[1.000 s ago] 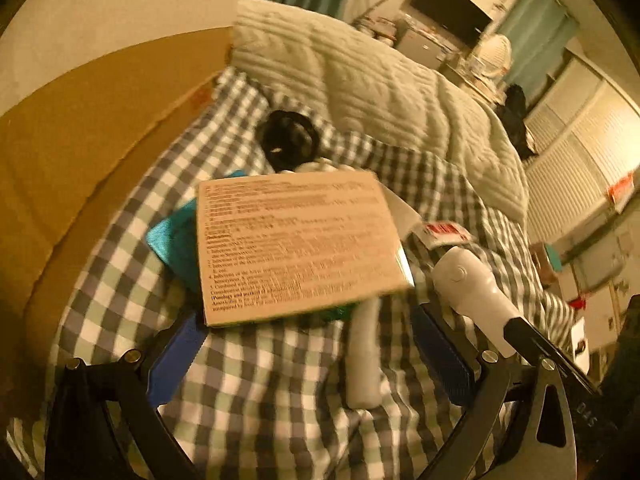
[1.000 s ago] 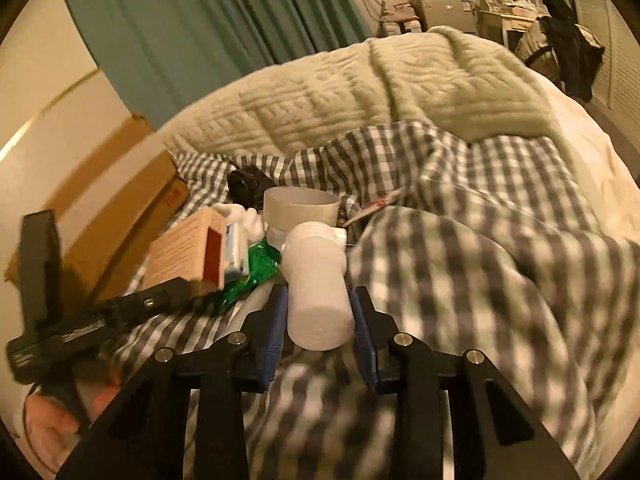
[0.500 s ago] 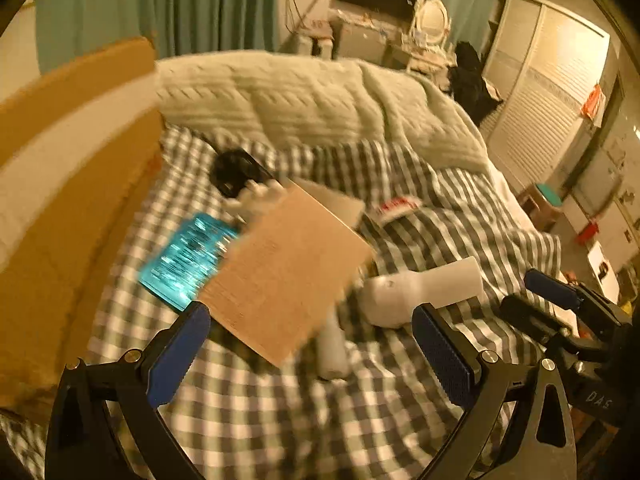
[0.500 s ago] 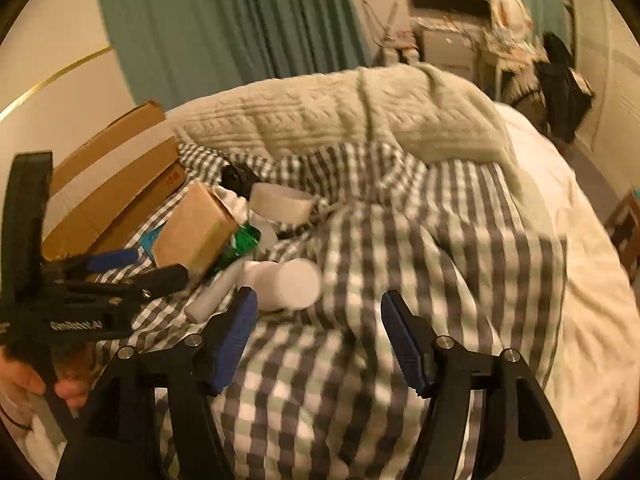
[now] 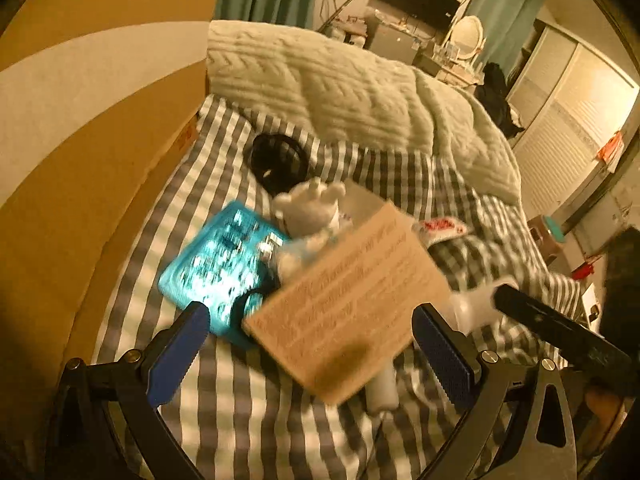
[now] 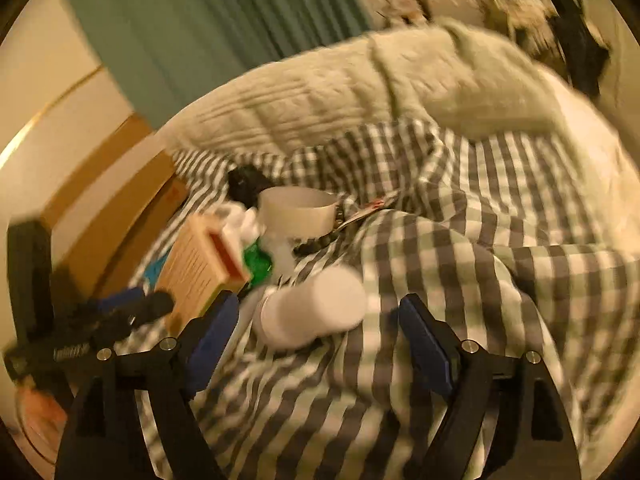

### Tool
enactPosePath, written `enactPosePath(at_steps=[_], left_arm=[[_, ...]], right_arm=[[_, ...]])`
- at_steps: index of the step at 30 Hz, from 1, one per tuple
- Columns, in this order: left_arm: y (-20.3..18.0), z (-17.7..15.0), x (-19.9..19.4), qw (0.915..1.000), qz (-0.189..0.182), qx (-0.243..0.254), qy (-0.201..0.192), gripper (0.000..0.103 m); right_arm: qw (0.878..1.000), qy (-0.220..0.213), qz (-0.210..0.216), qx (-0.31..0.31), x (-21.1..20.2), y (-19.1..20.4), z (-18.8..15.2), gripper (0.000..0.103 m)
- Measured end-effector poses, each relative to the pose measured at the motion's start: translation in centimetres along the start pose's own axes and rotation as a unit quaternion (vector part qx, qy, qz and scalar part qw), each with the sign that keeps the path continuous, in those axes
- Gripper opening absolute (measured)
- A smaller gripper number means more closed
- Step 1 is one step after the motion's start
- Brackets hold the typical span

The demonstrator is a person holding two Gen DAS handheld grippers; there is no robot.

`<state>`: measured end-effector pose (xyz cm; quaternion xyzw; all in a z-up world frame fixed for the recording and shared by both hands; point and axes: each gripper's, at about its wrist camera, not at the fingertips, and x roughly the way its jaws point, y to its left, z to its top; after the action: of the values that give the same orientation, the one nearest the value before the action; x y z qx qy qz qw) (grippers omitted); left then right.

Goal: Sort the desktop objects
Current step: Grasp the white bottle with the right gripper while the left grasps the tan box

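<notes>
Bedding: checked sheet (image 5: 224, 408) under a cream quilt (image 5: 340, 88)
Left side: cardboard box (image 5: 80, 128)
Behind: green curtain (image 6: 208, 36)

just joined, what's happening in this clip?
A person with a handheld gripper in each hand is sorting clutter on a bed with a checked sheet. Both the left gripper and the right gripper are open and hold nothing. A tan printed box lies tilted on the pile between the left fingers. A white bottle lies on its side just ahead of the right gripper. A blue packet, plush toy and tape roll sit beyond. The frames are blurred.
</notes>
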<state>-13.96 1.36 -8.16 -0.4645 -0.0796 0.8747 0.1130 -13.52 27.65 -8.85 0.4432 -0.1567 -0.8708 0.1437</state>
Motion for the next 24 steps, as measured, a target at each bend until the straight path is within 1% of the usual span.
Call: enactPosePath(at_steps=[2, 3, 4, 5, 6, 7, 8, 9, 11, 13, 14, 15, 16, 17, 19, 22, 24], left_arm=[[0.2, 0.5, 1.1, 0.9999, 0.008, 0.003, 0.009, 0.103], [0.4, 0.6, 1.8, 0.9998, -0.001, 0.002, 0.017, 0.103], [0.7, 0.6, 2.5, 0.9994, -0.022, -0.004, 0.028, 0.103], [0.8, 0.4, 2.7, 0.9989, -0.035, -0.010, 0.029, 0.103], [0.8, 0.3, 2.5, 0.9988, -0.040, -0.009, 0.026, 0.103], [0.6, 0.1, 2.4, 0.9986, -0.046, -0.005, 0.025, 0.103], [0.2, -0.2, 2.2, 0.9979, -0.059, 0.006, 0.028, 0.103], [0.0, -0.2, 2.1, 0.9975, -0.064, 0.014, 0.029, 0.102], [-0.8, -0.7, 1.1, 0.9967, -0.072, 0.036, 0.014, 0.097], [-1.6, -1.0, 0.0, 0.9951, -0.079, 0.058, -0.001, 0.082], [-2.1, -1.1, -0.6, 0.9943, -0.079, 0.071, -0.010, 0.073], [-2.4, -1.1, -0.9, 0.9937, -0.079, 0.078, -0.016, 0.067], [-2.9, -1.3, -1.4, 0.9925, -0.080, 0.090, -0.024, 0.057], [-3.2, -1.4, -1.8, 0.9909, -0.086, 0.100, -0.028, 0.052], [-3.9, -1.6, -2.3, 0.9875, -0.099, 0.117, -0.036, 0.051], [-5.0, -1.7, -2.6, 0.9823, -0.115, 0.142, -0.040, 0.052], [-5.6, -2.1, -2.9, 0.9781, -0.125, 0.160, -0.045, 0.053]], right_arm=[[0.999, 0.017, 0.017, 0.028, 1.6, -0.5, 0.7, 0.084], [0.999, 0.022, 0.017, 0.028, 2.1, -0.2, 0.8, 0.082], [0.999, 0.021, 0.012, 0.021, 2.3, 0.1, 0.7, 0.073], [1.000, 0.019, 0.010, 0.014, 2.2, 0.4, 0.6, 0.066], [1.000, 0.015, 0.011, 0.007, 2.1, 0.8, 0.4, 0.050], [1.000, 0.011, 0.015, 0.004, 2.0, 1.1, 0.3, 0.038], [1.000, 0.008, 0.029, 0.006, 1.7, 1.0, 0.0, 0.035], [0.999, 0.005, 0.047, 0.011, 1.3, 0.9, -0.3, 0.034], [0.999, 0.000, 0.048, 0.010, 0.8, 1.2, -0.8, 0.033], [0.999, -0.017, 0.046, 0.000, -0.2, 1.8, -1.3, 0.032], [0.999, -0.024, 0.040, -0.005, -0.7, 2.1, -1.5, 0.032], [0.999, -0.033, 0.032, -0.009, -1.2, 2.3, -1.6, 0.032], [0.999, -0.043, 0.027, -0.012, -1.9, 2.4, -1.8, 0.032], [0.998, -0.050, 0.022, -0.013, -2.5, 2.4, -2.1, 0.032], [0.997, -0.076, 0.006, -0.013, -4.4, 2.3, -2.5, 0.032], [0.995, -0.097, -0.004, -0.016, -6.9, 2.0, -3.1, 0.032], [0.994, -0.103, -0.015, -0.021, -7.7, 1.9, -3.5, 0.032]])
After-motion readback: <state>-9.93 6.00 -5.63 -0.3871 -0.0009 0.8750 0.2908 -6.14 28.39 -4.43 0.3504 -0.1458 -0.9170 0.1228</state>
